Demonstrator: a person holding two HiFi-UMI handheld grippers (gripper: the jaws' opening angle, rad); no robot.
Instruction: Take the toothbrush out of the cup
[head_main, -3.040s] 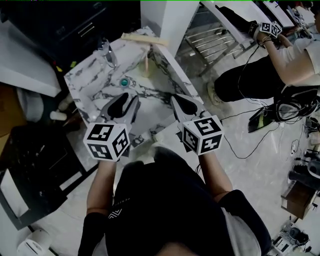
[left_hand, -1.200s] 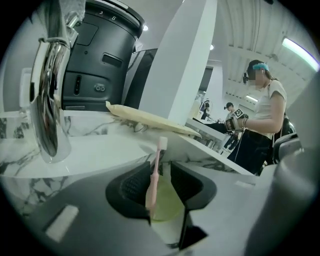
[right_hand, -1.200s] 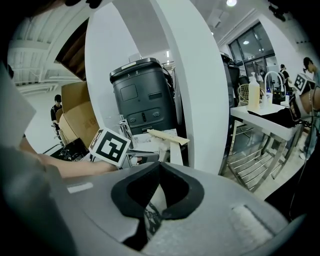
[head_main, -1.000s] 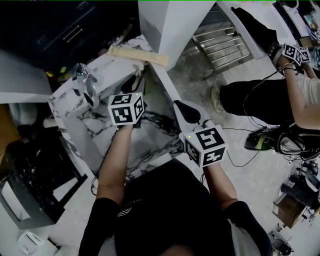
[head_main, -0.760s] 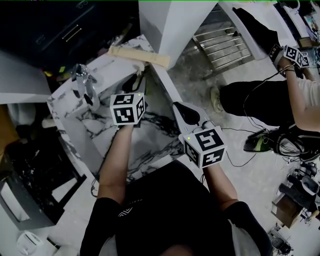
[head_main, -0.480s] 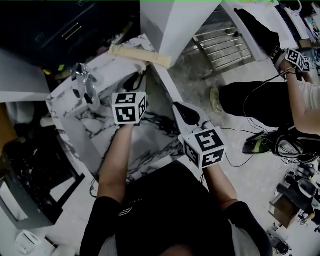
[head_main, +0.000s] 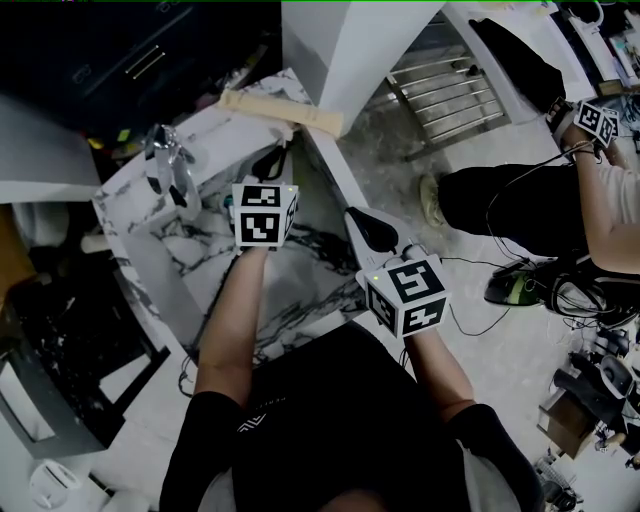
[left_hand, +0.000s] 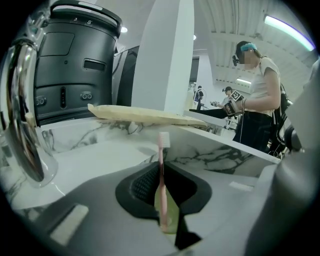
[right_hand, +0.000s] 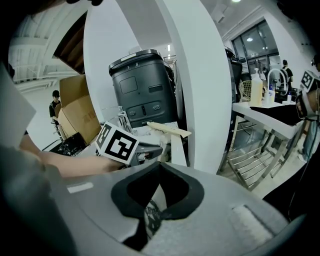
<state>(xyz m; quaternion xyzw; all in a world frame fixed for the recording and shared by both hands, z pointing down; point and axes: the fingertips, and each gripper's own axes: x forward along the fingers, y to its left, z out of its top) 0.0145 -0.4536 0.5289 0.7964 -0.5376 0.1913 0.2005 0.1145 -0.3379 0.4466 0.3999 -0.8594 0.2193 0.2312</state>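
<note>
Gripping the slim pink toothbrush (left_hand: 161, 165), upright in a pale green cup (left_hand: 171, 214) on veined marble (left_hand: 100, 160), the left gripper (left_hand: 161, 196) has just been closing its ribbed jaws; the right gripper (right_hand: 157, 200) sits closed, empty.

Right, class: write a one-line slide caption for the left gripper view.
Left gripper, its jaws just closed in, pinches the upright pink toothbrush, with the greenish cup below.

Lower centre of the left gripper view: the left tool (left_hand: 169, 231), whose jaws have just been closing on the toothbrush (left_hand: 161, 175), hides the handle's foot and most of the green cup (left_hand: 171, 212). The left edge cuts off the faucet (left_hand: 22, 110).
</note>
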